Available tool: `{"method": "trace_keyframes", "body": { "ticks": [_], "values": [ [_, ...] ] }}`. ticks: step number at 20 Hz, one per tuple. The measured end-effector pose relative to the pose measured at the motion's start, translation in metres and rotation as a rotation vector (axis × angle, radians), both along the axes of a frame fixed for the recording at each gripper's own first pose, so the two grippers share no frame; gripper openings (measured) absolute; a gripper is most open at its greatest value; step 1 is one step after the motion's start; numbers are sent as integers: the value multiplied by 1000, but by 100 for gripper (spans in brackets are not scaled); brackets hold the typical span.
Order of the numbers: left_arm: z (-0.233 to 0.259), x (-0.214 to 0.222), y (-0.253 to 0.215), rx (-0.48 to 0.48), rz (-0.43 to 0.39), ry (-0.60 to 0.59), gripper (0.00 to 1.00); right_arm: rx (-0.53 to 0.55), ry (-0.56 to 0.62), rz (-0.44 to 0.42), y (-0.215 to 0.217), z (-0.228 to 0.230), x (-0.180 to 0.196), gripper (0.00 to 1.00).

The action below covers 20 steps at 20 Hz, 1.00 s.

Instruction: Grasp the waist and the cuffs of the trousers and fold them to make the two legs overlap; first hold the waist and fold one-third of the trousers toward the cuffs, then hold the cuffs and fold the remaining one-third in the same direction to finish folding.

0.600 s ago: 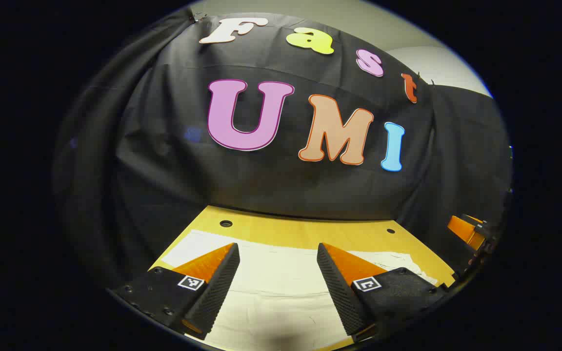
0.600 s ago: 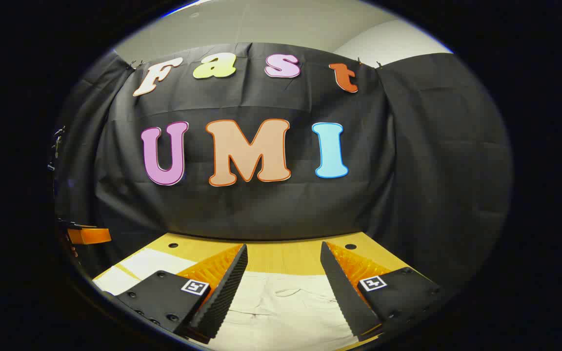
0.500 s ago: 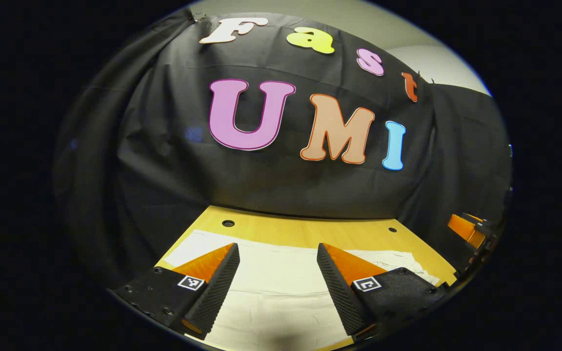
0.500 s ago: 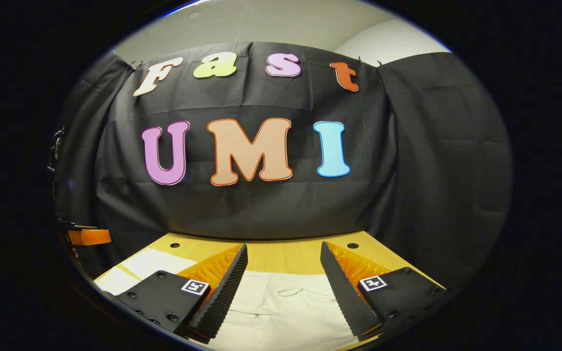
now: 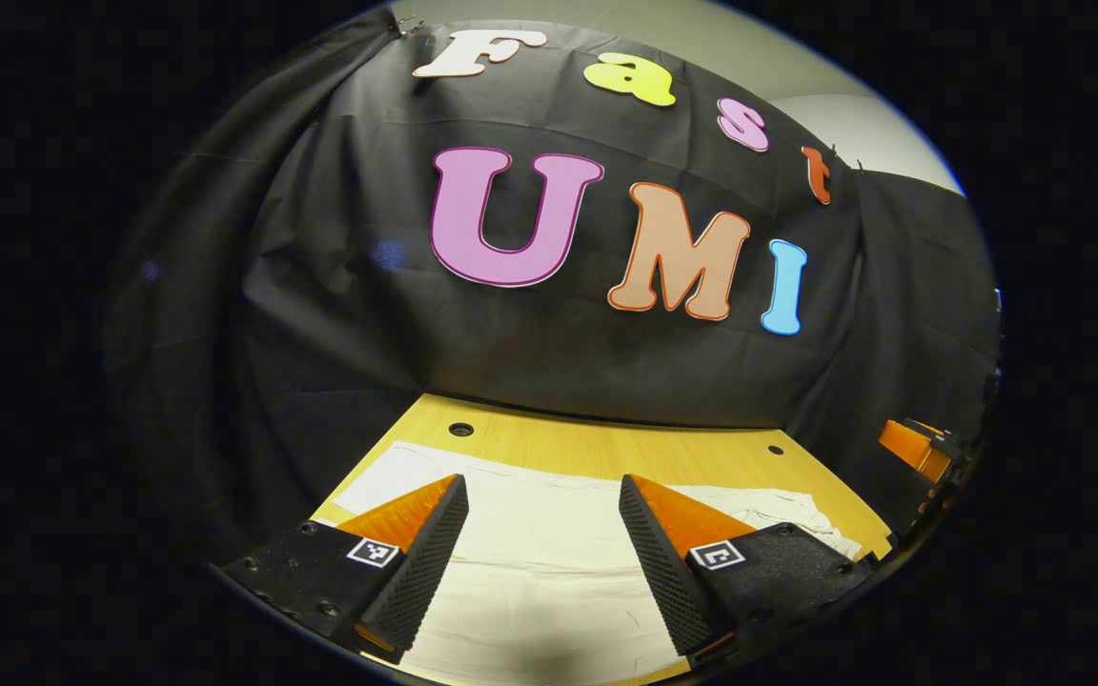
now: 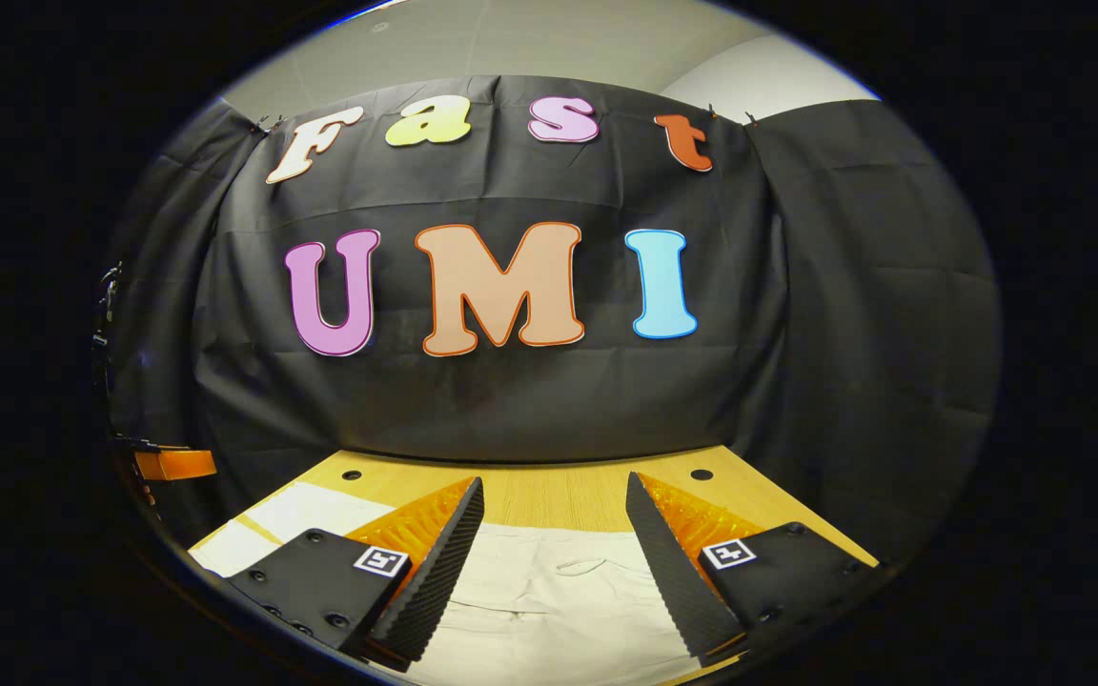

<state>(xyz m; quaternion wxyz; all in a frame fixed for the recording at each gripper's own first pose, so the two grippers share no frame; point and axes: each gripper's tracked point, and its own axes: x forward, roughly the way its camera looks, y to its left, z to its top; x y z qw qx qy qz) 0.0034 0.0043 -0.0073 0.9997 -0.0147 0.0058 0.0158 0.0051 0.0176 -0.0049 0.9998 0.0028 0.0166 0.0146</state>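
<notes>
Jaws spread wide on both left gripper [image 5: 543, 553] and right gripper [image 6: 555, 557], pinching nothing, held above pale trousers [image 5: 549, 534] [image 6: 559, 595] lying flat across wooden counter [image 5: 606, 448] [image 6: 549, 491] before black cloth wall

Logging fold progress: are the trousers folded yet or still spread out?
Spread out: the trousers lie flat across the table, and both the left gripper and right gripper are open above them.
</notes>
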Motion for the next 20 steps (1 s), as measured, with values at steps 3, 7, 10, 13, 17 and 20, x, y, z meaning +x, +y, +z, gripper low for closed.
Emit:
{"method": "trace_keyframes", "body": {
  "ticks": [3,7,10,13,17,20],
  "values": [
    [0,0,0,-8,3,1,94,-10,-4,-3,3,3,2,92],
    [-3,-1,4,-13,15,13,94,-26,-4,-14,6,2,2,96],
    [-6,0,3,-10,12,43,94,-34,7,-22,7,-2,0,96],
    [-18,-2,1,15,-37,107,94,-36,23,-39,7,-9,-6,96],
    [-58,-20,25,54,-116,212,94,-22,26,-71,11,-17,-19,96],
    [-95,-31,39,146,-188,323,94,-35,45,-88,11,-28,-27,96]
  ]
}}
